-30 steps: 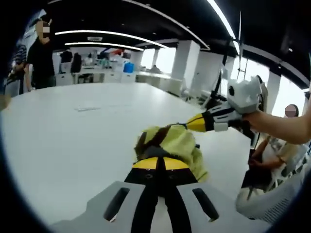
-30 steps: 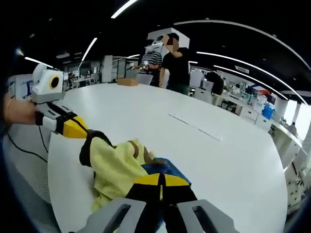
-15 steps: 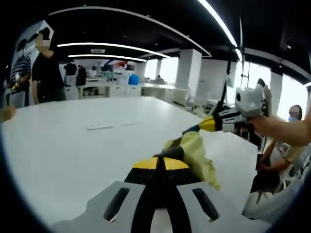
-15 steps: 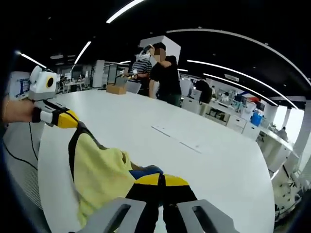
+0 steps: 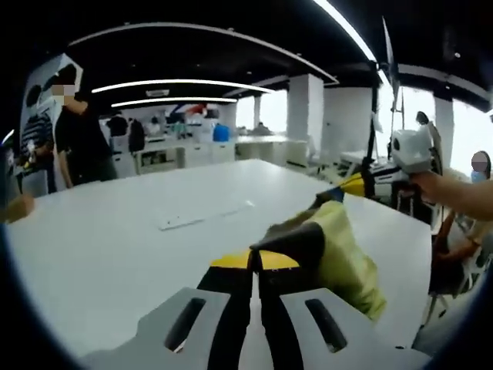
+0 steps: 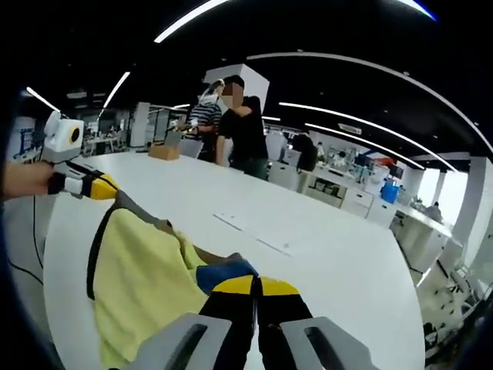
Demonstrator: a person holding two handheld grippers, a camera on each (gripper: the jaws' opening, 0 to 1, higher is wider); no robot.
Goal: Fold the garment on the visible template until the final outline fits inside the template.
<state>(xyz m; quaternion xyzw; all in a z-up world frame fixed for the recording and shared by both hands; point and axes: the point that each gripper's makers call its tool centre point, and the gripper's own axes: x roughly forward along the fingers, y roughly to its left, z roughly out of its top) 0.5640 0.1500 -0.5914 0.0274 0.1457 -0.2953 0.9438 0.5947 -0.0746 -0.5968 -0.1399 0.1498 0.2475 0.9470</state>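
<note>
Spanning a bright office, white worktop (image 6: 323, 254); gripping soft, floppy yellow garment (image 6: 142, 281) aloft, both tools (image 5: 252, 260) (image 6: 255, 287) clamped, stretching toward nine o'clock; grabbing edges best.

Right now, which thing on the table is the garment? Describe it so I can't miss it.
Find the big white table. At its near edge, the garment hangs stretched between the left gripper and the right gripper, each shut on an end. It is soft yellow cloth with dark trim and a blue patch, the one colourful thing there.
</note>
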